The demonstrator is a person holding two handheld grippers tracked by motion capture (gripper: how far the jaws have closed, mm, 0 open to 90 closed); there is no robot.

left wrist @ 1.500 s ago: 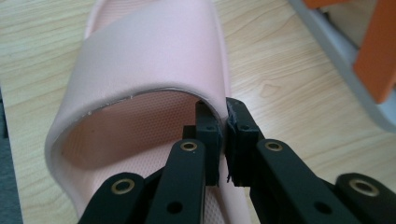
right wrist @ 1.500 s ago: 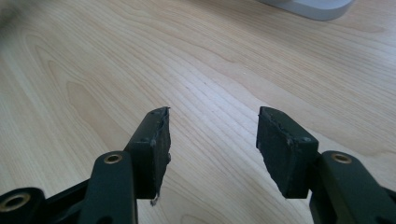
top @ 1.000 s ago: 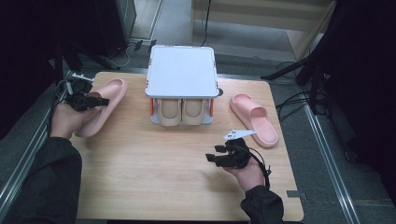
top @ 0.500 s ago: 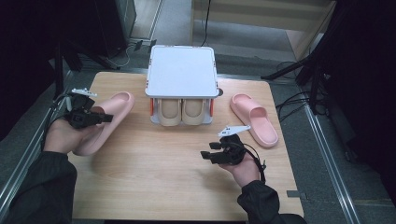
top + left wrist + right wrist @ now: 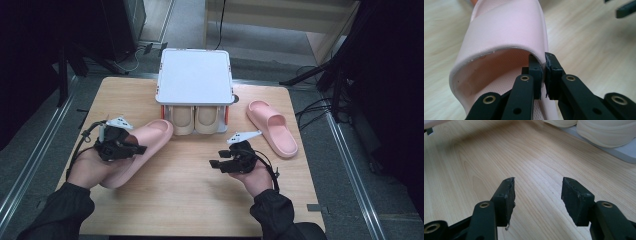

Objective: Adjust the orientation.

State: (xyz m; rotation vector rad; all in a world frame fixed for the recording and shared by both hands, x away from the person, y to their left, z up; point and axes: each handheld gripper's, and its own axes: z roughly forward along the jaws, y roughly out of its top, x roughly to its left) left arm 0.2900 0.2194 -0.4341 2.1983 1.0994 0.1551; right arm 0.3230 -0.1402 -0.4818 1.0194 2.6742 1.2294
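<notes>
A pink slide sandal lies slantwise left of the table's middle, toe toward the white rack. My left gripper is shut on the edge of its strap; in the left gripper view the pads pinch the pink strap on its right side. A second pink sandal rests at the right of the table. My right gripper hovers open over bare wood near the front middle, its fingertips wide apart with nothing between them.
A white-topped shoe rack stands at the table's back middle, holding a pair of cream shoes on its lower level. The wooden table has bare surface at the front. Dark equipment and cables surround the table.
My left gripper has carried the pink sandal from the table's far left corner toward the middle front. The right gripper has stayed nearly still and open.
</notes>
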